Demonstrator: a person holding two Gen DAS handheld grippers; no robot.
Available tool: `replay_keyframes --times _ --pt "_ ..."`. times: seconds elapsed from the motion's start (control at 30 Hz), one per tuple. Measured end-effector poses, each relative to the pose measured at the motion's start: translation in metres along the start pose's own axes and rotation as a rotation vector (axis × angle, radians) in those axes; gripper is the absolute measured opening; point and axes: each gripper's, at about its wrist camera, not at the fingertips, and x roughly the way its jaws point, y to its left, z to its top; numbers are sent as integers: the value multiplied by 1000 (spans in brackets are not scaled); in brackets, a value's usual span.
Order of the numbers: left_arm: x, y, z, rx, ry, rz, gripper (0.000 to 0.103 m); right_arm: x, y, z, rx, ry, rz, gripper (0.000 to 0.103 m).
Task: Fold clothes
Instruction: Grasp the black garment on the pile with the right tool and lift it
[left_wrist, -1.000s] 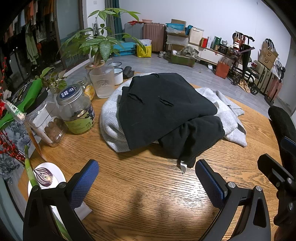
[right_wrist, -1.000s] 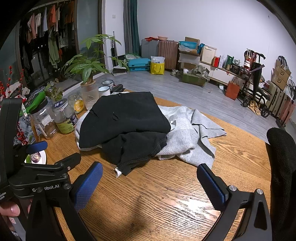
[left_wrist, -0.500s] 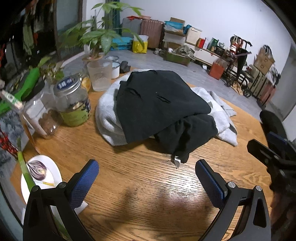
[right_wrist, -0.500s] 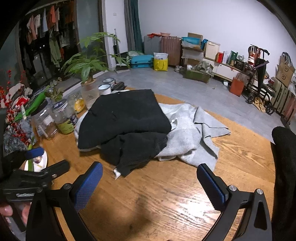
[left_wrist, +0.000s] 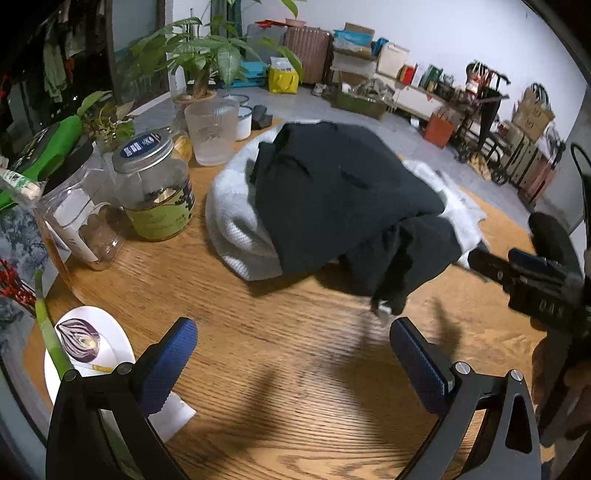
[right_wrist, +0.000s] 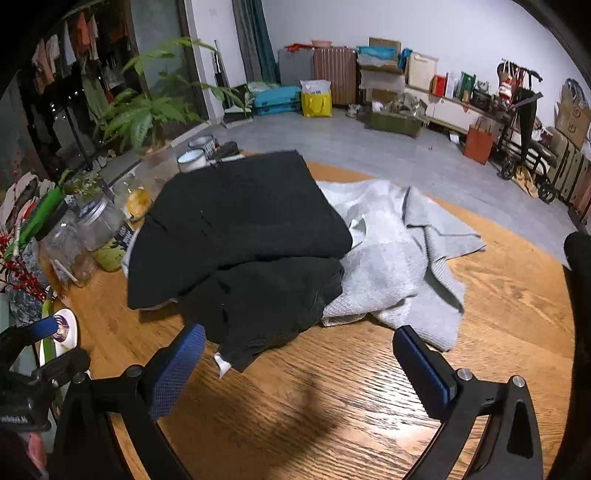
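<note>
A black garment (left_wrist: 340, 199) (right_wrist: 243, 236) lies roughly folded on top of a crumpled grey knit garment (left_wrist: 236, 221) (right_wrist: 395, 266) on a round wooden table (left_wrist: 295, 387). A small white tag (right_wrist: 222, 362) hangs from the black garment's near hem. My left gripper (left_wrist: 291, 354) is open above bare wood, just short of that hem. In the right wrist view my right gripper (right_wrist: 299, 365) is open too, its left finger (right_wrist: 177, 369) close to the black hem and tag. Neither holds anything. The right gripper's body (left_wrist: 532, 280) shows at the right in the left wrist view.
Glass jars (left_wrist: 155, 188), a ribbed plastic cup (left_wrist: 212, 134), a green bottle (left_wrist: 44, 151) and plants crowd the table's left side. A white plate with a cut onion (left_wrist: 85, 339) sits at the near left. Bare wood lies in front of the clothes.
Both grippers have moved forward toward the clothes pile, so the garments look larger and nearer. The left view has swung slightly, with the right gripper's body now higher at its right edge.
</note>
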Motion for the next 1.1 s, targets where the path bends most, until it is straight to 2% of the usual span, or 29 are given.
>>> replay_keyframes --times 0.17,0.23,0.3,0.33,0.37,0.47,0.57,0.6,0.87,1.0,1.1 --pt "10 3 -1 17 14 3 103 25 -6 1 15 38 -16 90" --pt "14 4 0 14 23 1 103 33 -8 1 16 56 -23 78" --pt "18 3 1 16 29 -2 103 42 -11 2 16 76 -28 56" --pt "19 3 2 18 31 -3 103 45 -12 2 18 85 -29 50" --pt "21 2 2 21 32 -5 103 48 -13 2 21 91 -25 46" --pt "27 2 3 27 39 -9 103 55 -15 3 32 112 -13 44" --pt "31 2 4 29 47 -12 103 55 -12 7 33 119 20 15" --pt "31 2 4 28 46 -14 103 50 -9 10 25 102 19 11" --pt "33 2 7 22 42 -21 103 -38 24 57 -72 -94 75 9" --pt "28 4 7 14 35 -20 103 -104 50 86 -127 -254 108 8" --pt "23 6 7 6 22 -17 103 -165 62 98 -157 -420 112 5"
